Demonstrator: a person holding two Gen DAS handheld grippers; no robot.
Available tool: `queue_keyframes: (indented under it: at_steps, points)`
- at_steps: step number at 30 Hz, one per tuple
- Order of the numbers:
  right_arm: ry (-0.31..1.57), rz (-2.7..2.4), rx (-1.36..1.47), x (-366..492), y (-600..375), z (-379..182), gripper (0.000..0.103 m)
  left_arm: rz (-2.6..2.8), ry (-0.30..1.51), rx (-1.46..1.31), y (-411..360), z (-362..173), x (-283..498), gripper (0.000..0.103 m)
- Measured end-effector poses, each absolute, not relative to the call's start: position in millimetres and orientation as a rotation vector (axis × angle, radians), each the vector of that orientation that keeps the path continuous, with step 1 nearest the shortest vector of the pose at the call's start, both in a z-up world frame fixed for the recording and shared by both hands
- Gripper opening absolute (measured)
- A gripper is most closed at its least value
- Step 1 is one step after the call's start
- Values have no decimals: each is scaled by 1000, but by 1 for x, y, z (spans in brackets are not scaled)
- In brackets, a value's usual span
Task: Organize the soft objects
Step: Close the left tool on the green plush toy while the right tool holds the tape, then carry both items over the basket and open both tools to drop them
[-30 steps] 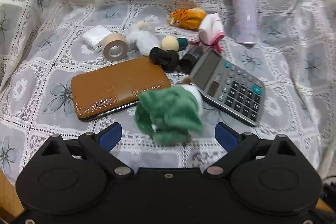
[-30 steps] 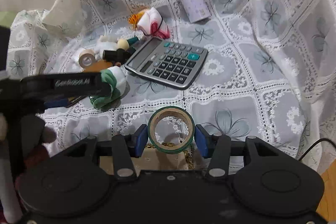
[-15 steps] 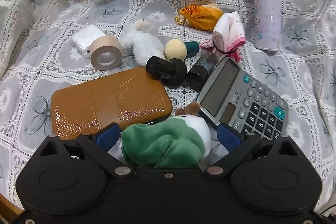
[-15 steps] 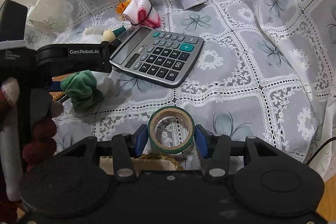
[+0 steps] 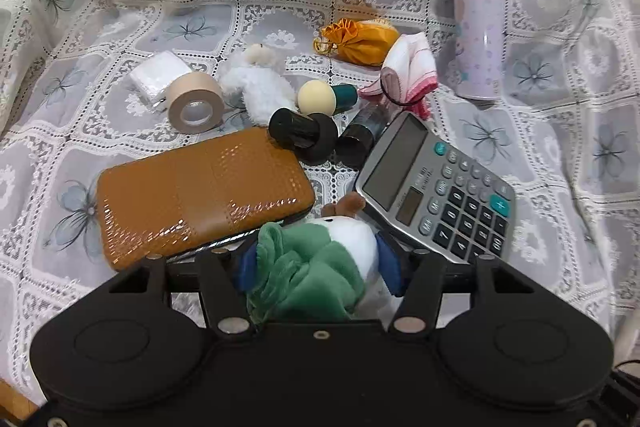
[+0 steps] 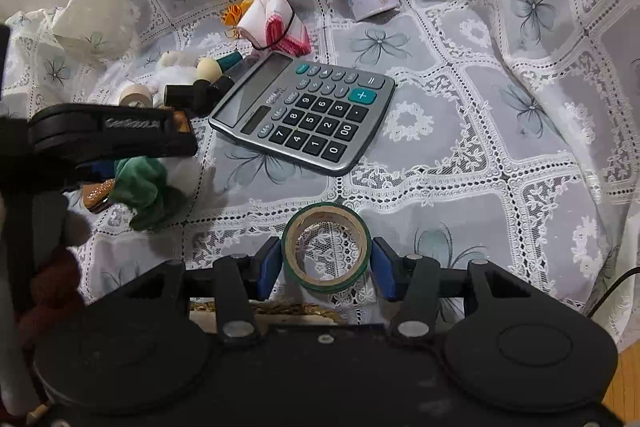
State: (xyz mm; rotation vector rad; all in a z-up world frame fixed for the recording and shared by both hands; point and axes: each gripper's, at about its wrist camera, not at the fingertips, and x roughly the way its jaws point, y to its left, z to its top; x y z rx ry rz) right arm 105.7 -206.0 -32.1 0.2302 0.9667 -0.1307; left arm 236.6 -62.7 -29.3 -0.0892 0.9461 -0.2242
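A green-and-white plush toy (image 5: 308,267) lies on the lace cloth between a brown case and a calculator. My left gripper (image 5: 318,262) is closing on it, and both blue pads press into its sides. In the right wrist view the same plush (image 6: 148,187) hangs under the left gripper's black body. My right gripper (image 6: 326,265) is shut on a green-edged tape roll (image 6: 324,213), held just above the cloth. Other soft things lie farther back: a white fluffy toy (image 5: 256,87), an orange pouch (image 5: 360,41) and a pink-and-white cloth (image 5: 408,71).
A grey calculator (image 5: 436,191) and a brown glossy case (image 5: 200,195) flank the plush. Behind them lie a tan tape roll (image 5: 194,103), black cylinders (image 5: 304,135), a white packet (image 5: 160,77) and a purple bottle (image 5: 478,27). The cloth rises in folds all round.
My left gripper came forward over the green plush and its jaws went from wide apart to pressing on it. The right gripper still holds the tape roll.
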Motion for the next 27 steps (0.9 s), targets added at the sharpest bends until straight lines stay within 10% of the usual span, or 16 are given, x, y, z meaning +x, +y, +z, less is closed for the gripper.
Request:
queue_keyframes:
  at_steps: [27]
  points:
    - [881,-70,262,-32,-173,18,48,-210,936,-49,-12,6,61,56]
